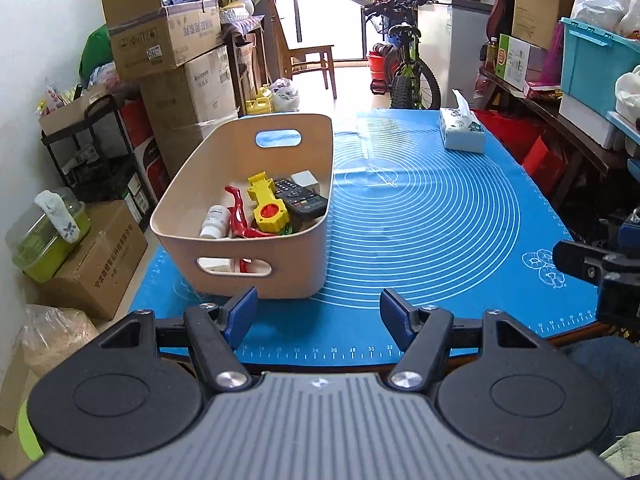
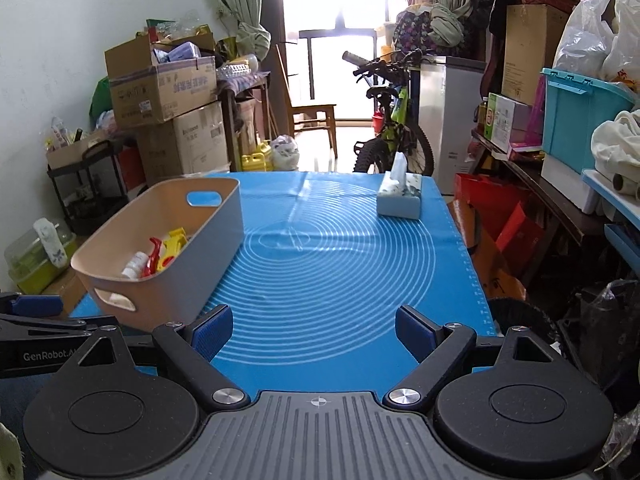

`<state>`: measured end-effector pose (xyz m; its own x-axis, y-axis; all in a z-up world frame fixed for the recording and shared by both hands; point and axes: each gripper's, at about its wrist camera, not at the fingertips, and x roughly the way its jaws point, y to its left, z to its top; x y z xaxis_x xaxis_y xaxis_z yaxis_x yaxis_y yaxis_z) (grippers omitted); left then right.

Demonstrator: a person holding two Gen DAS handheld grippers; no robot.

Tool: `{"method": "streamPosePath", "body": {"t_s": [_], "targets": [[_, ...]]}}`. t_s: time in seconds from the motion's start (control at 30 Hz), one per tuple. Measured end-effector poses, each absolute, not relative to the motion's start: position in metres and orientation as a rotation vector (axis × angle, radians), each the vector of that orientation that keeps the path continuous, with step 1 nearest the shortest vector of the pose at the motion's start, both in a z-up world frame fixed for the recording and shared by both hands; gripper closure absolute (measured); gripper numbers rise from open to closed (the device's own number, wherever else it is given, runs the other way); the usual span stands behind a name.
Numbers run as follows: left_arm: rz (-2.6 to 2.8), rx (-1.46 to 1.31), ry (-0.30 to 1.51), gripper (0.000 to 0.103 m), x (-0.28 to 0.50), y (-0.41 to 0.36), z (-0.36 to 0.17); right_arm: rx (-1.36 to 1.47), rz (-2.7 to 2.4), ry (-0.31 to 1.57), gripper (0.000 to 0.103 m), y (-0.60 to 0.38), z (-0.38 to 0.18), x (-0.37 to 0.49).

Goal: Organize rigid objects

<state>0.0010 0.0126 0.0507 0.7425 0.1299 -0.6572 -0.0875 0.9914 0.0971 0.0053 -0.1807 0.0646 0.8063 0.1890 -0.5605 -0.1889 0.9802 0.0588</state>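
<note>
A beige basket [image 1: 312, 248] [image 2: 216, 248] stands on the left part of the blue mat [image 1: 432, 216] [image 2: 340, 264]. Inside lie a yellow toy tool [image 1: 266, 204], a red piece [image 1: 240, 216], a black remote [image 1: 300, 198], a white bottle [image 1: 214, 222] and a small white box [image 1: 306, 179]. My left gripper [image 1: 318, 316] is open just short of the basket's near wall, empty. My right gripper [image 2: 314, 330] is open over the mat's near edge, right of the basket, also empty. Part of the right gripper [image 1: 600, 268] shows at the left view's right edge.
A tissue box [image 1: 462, 130] [image 2: 400, 198] sits at the mat's far right. Cardboard boxes [image 1: 168, 40] and a black cart [image 1: 92, 148] crowd the left of the table, a bicycle [image 1: 404, 68] stands beyond it, shelves with a teal bin [image 1: 596, 68] line the right.
</note>
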Motion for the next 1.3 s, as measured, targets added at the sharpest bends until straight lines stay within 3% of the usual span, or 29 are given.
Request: {"method": "streamPosePath", "body": {"t_s": [0.73, 1.3], "targets": [[0.113, 0.033, 0.743, 0.035, 0.001, 0.017, 0.026, -0.007, 0.168, 0.585, 0.014, -0.180, 0.025, -0.014], [0.105, 0.030, 0.741, 0.035, -0.002, 0.018, 0.025, -0.067, 0.177, 0.558, 0.014, -0.171, 0.026, -0.019]]}}
